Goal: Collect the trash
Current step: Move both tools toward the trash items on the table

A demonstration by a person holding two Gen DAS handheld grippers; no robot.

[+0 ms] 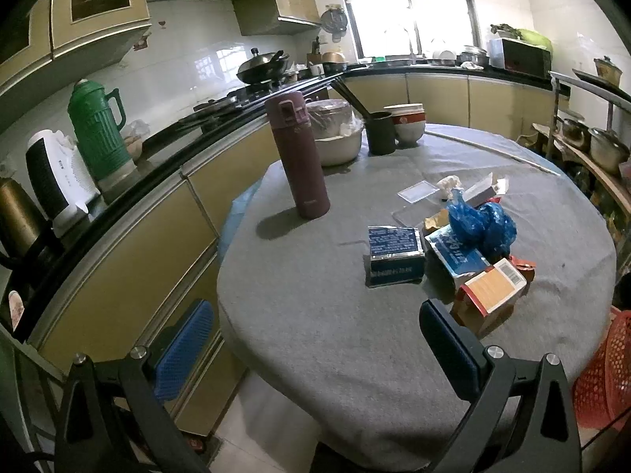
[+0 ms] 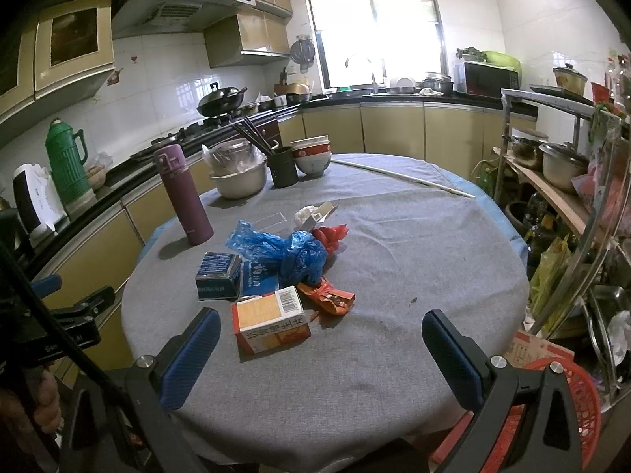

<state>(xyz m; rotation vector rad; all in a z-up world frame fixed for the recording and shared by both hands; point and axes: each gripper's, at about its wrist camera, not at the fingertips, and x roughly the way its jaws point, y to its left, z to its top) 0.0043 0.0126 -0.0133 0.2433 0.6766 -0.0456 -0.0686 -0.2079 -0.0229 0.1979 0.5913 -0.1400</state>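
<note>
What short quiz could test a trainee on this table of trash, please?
1. True or false: the purple flask lies on its side.
2. Which is nearest the right tongs: A the orange box, B the blue bag, C the bowls?
3. Are the left tongs holding anything?

Key: 1 false, it stands upright. 2 A. 3 No, they are open and empty.
</note>
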